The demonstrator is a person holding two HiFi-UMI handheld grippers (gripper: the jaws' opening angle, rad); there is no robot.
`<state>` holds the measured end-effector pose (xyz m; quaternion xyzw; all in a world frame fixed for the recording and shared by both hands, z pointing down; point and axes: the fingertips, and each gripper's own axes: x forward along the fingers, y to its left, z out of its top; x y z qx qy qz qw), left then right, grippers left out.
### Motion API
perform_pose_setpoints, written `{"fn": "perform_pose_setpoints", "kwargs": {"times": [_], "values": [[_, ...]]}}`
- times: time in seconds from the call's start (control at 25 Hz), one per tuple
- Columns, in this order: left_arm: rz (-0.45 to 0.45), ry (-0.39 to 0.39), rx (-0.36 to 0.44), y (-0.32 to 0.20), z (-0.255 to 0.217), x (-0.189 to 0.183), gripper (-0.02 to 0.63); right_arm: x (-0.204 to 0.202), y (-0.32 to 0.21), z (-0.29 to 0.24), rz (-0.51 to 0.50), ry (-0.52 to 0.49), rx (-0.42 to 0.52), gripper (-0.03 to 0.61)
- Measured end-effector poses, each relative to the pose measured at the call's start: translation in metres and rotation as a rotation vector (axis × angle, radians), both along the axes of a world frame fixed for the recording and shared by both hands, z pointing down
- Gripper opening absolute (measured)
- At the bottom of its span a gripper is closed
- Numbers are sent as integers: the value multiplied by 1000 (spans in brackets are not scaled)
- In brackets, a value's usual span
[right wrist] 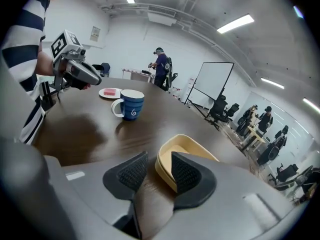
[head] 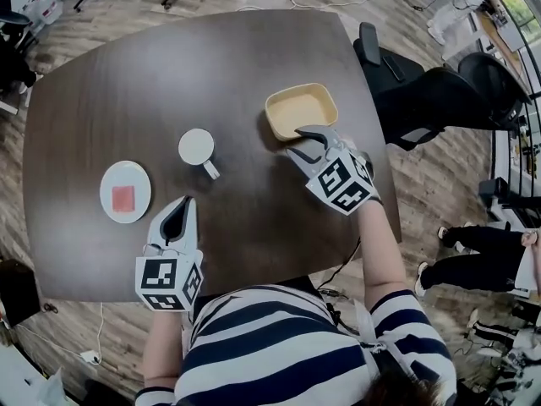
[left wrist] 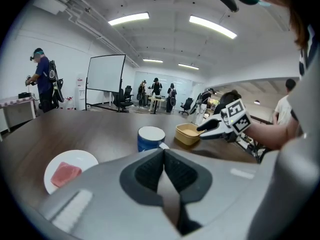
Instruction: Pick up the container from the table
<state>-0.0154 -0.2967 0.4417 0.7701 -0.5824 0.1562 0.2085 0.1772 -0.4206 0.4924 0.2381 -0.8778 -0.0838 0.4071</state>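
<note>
The container [head: 300, 108] is a shallow tan tub at the right of the dark table [head: 127, 74]. My right gripper [head: 297, 140] is at its near edge and is open. In the right gripper view the tub's near wall [right wrist: 167, 171] stands between the two pads, one outside and one over the inside, with a gap on both sides of it. The left gripper view shows the tub [left wrist: 189, 133] beyond the mug, with the right gripper [left wrist: 210, 126] at it. My left gripper [head: 180, 214] hovers near the table's front edge, its pads [left wrist: 150, 171] shut together with nothing in them.
A blue mug [head: 197, 148] with a white inside stands mid-table, left of the tub. A white plate [head: 125, 191] with a pink square on it lies at the left. A black office chair [head: 423, 91] stands off the table's right edge. People stand far back in the room.
</note>
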Motion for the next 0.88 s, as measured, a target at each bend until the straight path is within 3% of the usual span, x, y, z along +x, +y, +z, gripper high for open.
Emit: {"fn": "perform_pose_setpoints", "kwargs": {"times": [0.2, 0.36, 0.64, 0.88], "values": [[-25, -7, -9, -6, 4, -11, 0, -14, -11, 12, -59, 51, 15, 149], [-37, -9, -17, -10, 9, -15, 0, -16, -18, 23, -123, 147, 34, 150], [-58, -6, -26, -16, 18, -18, 0, -26, -18, 44, -201, 238, -4, 136], [-71, 0, -41, -19, 26, -22, 0, -26, -23, 53, -231, 320, 32, 57]]}}
